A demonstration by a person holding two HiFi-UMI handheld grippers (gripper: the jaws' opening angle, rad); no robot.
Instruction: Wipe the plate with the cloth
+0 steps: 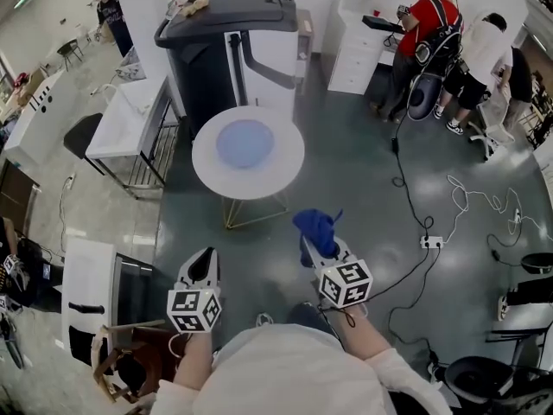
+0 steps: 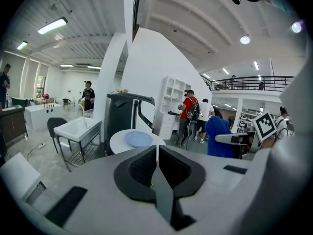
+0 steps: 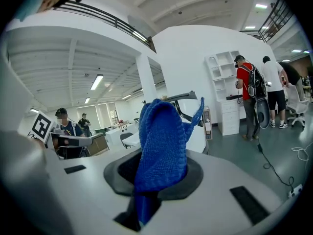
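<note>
A pale blue plate (image 1: 244,143) lies in the middle of a small round white table (image 1: 285,175); in the left gripper view the plate (image 2: 138,139) sits ahead of the jaws. My right gripper (image 1: 313,240) is shut on a blue knitted cloth (image 1: 315,228), held in the air short of the table; the cloth (image 3: 161,148) fills the middle of the right gripper view. My left gripper (image 1: 201,267) is shut and holds nothing, its jaws pressed together (image 2: 156,160), also short of the table.
A big dark grey machine (image 1: 233,46) stands behind the table, a white sink stand (image 1: 130,119) to its left. Cables and a power strip (image 1: 432,242) lie on the floor at right. Several people (image 1: 436,37) stand at the back right.
</note>
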